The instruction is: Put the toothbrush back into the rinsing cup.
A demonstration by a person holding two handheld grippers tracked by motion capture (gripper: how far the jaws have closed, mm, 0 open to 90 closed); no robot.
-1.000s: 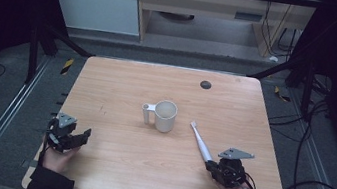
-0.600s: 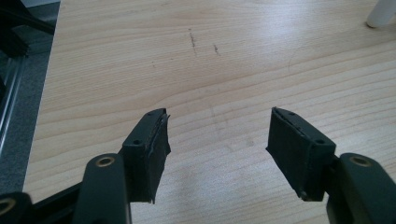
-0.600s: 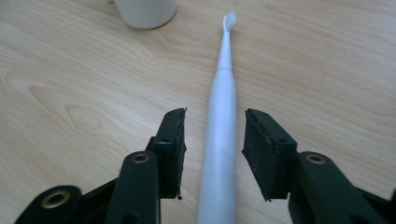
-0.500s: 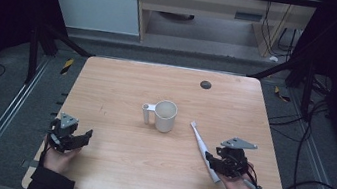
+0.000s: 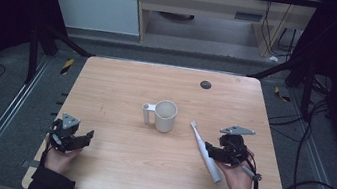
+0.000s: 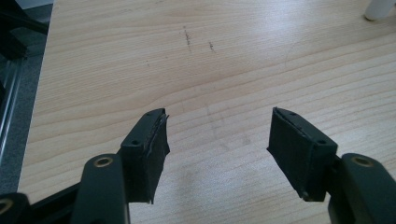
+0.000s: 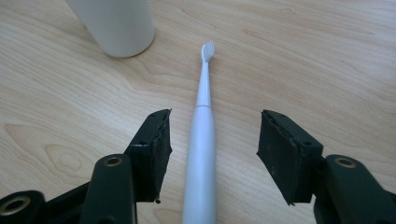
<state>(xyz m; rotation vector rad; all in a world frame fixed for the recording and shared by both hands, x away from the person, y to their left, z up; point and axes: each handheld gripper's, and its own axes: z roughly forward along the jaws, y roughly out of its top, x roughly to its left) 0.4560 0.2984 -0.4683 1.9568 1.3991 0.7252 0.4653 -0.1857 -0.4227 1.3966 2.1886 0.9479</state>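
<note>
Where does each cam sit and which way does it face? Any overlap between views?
High view: above the person's edge of the table, looking forward and down; both hands, left tongs and right tongs enter from the bottom.
Left gripper view: rides the left tongs, looking along open jaws at bare wood.
Right gripper view: rides the right tongs, open jaws straddling the toothbrush, brush head pointing away.
Shared: high and right gripper views both show toothbrush and mug.
</note>
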